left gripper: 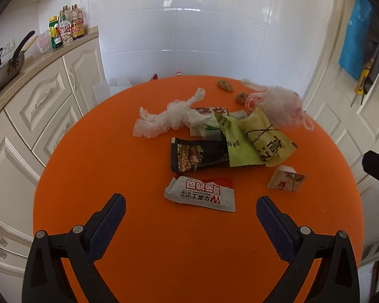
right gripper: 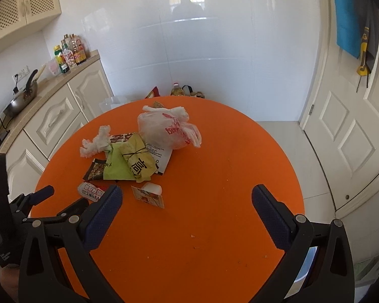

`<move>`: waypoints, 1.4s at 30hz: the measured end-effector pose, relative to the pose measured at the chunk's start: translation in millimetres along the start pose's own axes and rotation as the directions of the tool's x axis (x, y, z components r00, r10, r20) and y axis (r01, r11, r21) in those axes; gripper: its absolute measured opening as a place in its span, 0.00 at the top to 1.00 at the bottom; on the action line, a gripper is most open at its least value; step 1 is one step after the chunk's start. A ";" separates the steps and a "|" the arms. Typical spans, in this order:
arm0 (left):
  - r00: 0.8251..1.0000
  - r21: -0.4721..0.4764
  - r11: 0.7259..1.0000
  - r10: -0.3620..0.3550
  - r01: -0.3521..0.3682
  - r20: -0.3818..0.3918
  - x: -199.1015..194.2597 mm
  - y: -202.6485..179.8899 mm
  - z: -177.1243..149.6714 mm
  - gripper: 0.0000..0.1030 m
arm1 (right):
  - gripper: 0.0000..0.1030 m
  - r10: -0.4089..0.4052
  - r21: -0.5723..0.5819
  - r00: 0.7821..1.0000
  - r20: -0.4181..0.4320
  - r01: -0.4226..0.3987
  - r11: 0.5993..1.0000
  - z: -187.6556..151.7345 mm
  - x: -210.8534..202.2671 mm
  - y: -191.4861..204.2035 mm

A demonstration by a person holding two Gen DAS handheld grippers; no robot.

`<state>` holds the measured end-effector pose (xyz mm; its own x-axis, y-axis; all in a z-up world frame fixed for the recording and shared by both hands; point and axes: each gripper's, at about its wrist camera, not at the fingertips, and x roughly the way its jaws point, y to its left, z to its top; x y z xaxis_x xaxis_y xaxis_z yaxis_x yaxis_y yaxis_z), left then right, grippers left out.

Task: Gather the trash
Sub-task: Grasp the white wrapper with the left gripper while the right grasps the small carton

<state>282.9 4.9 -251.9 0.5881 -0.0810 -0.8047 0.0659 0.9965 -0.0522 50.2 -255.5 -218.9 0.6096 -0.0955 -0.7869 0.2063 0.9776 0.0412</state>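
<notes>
Trash wrappers [left gripper: 202, 151] on orange table [left gripper: 113, 166], white wrapper [left gripper: 200, 194] marked "W", both tools [left gripper: 190, 205] [right gripper: 187, 199] spread wide

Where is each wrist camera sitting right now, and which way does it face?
Left wrist: low over the near edge of the orange table, facing the white wrapper; its open left gripper shows.
Right wrist: further right, facing the tied plastic bag; its open right gripper shows, the left gripper at lower left.
Shared: the same trash pile, counter and white wall.
</notes>
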 end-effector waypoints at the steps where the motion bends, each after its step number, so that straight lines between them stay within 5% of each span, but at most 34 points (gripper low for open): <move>1: 1.000 0.005 1.000 0.009 -0.009 -0.020 12.7 -1.8 5.6 0.01 | 0.00 0.000 0.001 1.000 -0.007 0.000 1.000 -0.4 4.0 -0.5; 6: 0.997 0.023 0.999 0.034 -0.032 -0.070 64.6 -13.0 21.8 0.06 | 0.00 0.009 0.004 0.999 -0.049 -0.008 1.000 -2.8 25.3 0.4; 11: 1.000 0.059 0.998 0.018 -0.017 -0.020 79.6 -30.0 34.9 0.32 | 0.00 0.024 0.005 0.997 -0.077 -0.023 1.000 -5.8 41.2 3.4; 24: 0.998 0.035 0.998 -0.061 0.061 -0.010 108.8 -28.6 59.3 0.75 | 0.00 0.054 0.000 0.990 -0.132 -0.055 0.998 -19.5 63.7 14.1; 29: 0.997 0.033 0.997 -0.076 0.077 -0.018 121.1 -29.3 72.5 0.70 | 0.00 0.060 -0.011 0.988 -0.143 -0.062 0.998 -21.3 69.2 18.8; 31: 0.996 0.032 0.996 -0.081 0.082 -0.024 125.7 -31.3 77.0 0.57 | 0.00 0.061 -0.009 0.988 -0.145 -0.063 0.998 -22.1 69.5 18.9; 33: 0.999 0.041 0.998 -0.045 0.045 -0.011 122.1 -33.9 75.8 0.17 | 0.00 0.058 -0.006 0.988 -0.145 -0.060 0.998 -22.8 69.2 18.2; 34: 0.999 0.043 0.999 -0.032 0.032 0.004 122.9 -36.0 76.1 0.13 | 0.00 0.057 -0.004 0.988 -0.145 -0.058 0.998 -23.1 69.4 17.4; 39: 0.999 0.023 0.999 -0.037 0.037 -0.007 141.6 -35.2 87.1 0.23 | 0.00 0.050 0.005 0.988 -0.149 -0.050 0.999 -23.6 71.0 13.9; 41: 1.000 0.037 0.999 -0.024 0.024 0.003 137.6 -35.3 82.7 0.47 | 0.00 0.051 0.004 0.987 -0.150 -0.051 0.999 -23.3 71.8 14.1; 42: 0.999 0.033 0.999 -0.039 0.039 0.006 140.0 -35.4 84.2 0.49 | 0.00 0.054 0.003 0.987 -0.151 -0.054 0.999 -23.0 72.3 14.2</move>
<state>430.7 -43.6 -312.9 0.5902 -0.1197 -0.7983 0.1151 0.9913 -0.0636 79.5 -244.2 -289.4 0.4974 -0.0135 -0.8674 0.1759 0.9807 0.0856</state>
